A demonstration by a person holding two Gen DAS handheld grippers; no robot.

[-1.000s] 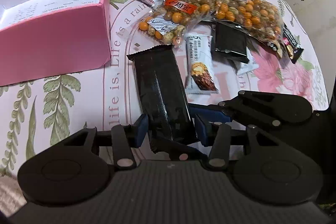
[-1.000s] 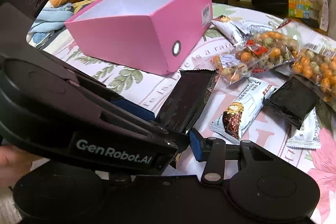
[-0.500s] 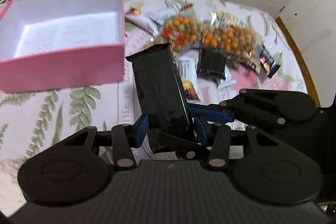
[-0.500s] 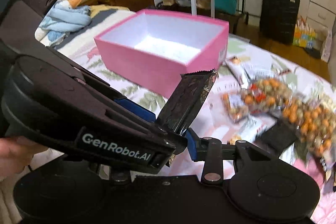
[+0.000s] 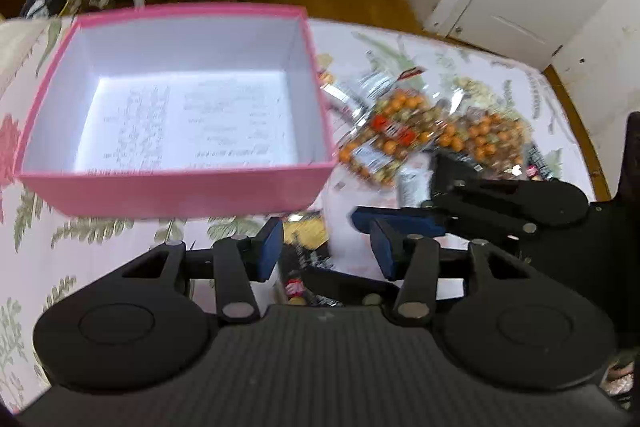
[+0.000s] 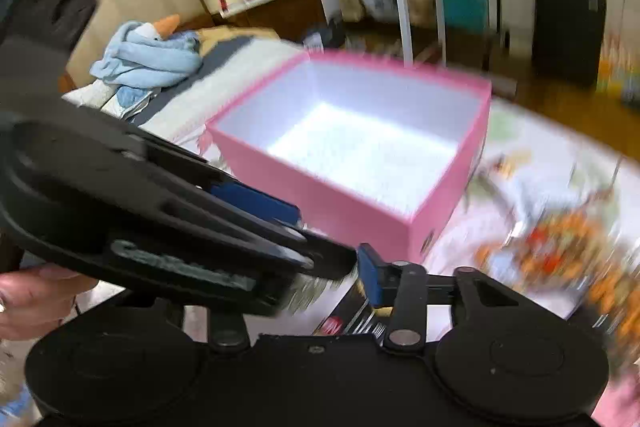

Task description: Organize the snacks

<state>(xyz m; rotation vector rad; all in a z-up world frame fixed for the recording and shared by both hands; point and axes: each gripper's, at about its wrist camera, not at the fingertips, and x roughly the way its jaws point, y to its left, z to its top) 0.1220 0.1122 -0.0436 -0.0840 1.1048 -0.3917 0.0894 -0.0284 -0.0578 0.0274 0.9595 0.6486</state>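
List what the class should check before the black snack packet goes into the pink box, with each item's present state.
1. Pink box open, no snacks inside: ok.
2. Grip on black packet: cannot tell; it shows low, under the left gripper pads.
3. Right gripper steady: not ok, jaws opening.
4. Grippers above box: not ok, box lies ahead.
5. Loose snacks outside box: ok, beside it.

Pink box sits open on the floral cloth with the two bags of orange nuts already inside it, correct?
Not inside: the left wrist view shows the bags of orange nuts lying on the floral cloth beside the open pink box.
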